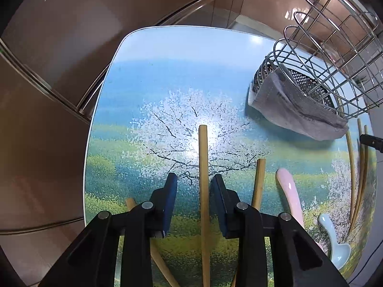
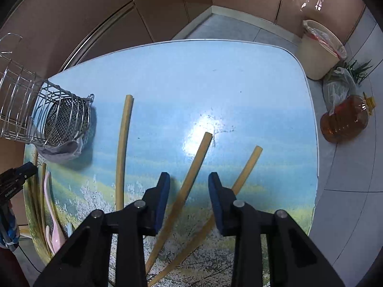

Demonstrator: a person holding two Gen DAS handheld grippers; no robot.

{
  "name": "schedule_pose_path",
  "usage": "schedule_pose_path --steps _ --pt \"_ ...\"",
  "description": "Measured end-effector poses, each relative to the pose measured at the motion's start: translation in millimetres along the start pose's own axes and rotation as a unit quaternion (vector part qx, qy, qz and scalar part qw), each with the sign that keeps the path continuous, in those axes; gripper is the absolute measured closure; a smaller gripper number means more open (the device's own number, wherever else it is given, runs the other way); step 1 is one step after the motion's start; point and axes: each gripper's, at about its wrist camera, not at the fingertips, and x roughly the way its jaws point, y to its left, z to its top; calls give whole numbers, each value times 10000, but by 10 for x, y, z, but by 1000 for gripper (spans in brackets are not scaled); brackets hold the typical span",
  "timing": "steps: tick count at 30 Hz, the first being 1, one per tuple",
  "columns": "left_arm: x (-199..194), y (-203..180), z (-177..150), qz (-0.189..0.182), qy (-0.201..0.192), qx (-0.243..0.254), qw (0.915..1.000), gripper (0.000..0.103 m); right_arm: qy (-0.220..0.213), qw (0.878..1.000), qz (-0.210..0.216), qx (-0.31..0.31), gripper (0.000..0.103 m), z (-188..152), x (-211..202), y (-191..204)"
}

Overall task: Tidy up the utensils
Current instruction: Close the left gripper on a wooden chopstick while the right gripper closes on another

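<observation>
The left hand-held gripper (image 1: 194, 186) points steeply down at the desk (image 1: 167, 55), its blue pads apart with one chopstick (image 1: 204, 167) running between them; a gap shows on each side, so nothing is gripped yet. The right hand-held gripper (image 2: 189, 186) is the same: pads apart, straddling a slanted chopstick (image 2: 191, 174) without touching it.

More chopsticks lie close by. In the left view a second stick (image 1: 259, 184) sits just right of the right pad, and another pokes out near the left finger. In the right view a further stick (image 2: 246, 169) passes just behind the right pad. If either pair closes slightly off line, a pad could land on a neighbour and pinch two, or flick one away.

The thin round sticks lie flat on a glossy top, so pads that stop short of the surface may slide off and roll the stick. The right one is slanted across the jaws and may twist when squeezed.

The wire rack (image 1: 330, 55) stands at the far side on a grey cloth (image 1: 294, 112); the pink spoon (image 1: 289, 191) and white spoon (image 1: 335, 241) lie near it, still loose.
</observation>
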Motion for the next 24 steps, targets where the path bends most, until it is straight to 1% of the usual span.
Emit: schedule_pose_path --steps 2,5,6,9,11,13,15,18,24 --pt "36 8 64 26 65 39 10000 73 67 9998 -137 -119 76 8 5 35" --pt "50 -13 96 37 127 81 9999 74 179 9992 -205 -285 84 15 13 95" --pt "53 -3 89 28 149 78 9999 74 196 9990 -234 -328 86 15 17 120" --pt "37 -33 87 30 236 108 9997 76 277 9981 -302 -460 86 30 22 171" --pt "31 -70 78 37 307 144 9994 82 332 9971 -368 -585 86 39 27 255" --pt "14 -65 77 13 371 104 9993 92 365 9963 -434 -651 86 70 33 305" --pt "22 -49 85 -13 425 41 9991 95 359 9964 -413 -647 86 103 40 315" --pt "30 -11 119 -49 498 13 9987 96 356 9963 -369 -694 86 139 53 325" --pt "53 -49 196 97 653 22 9978 96 404 9945 -351 -896 86 148 71 350"
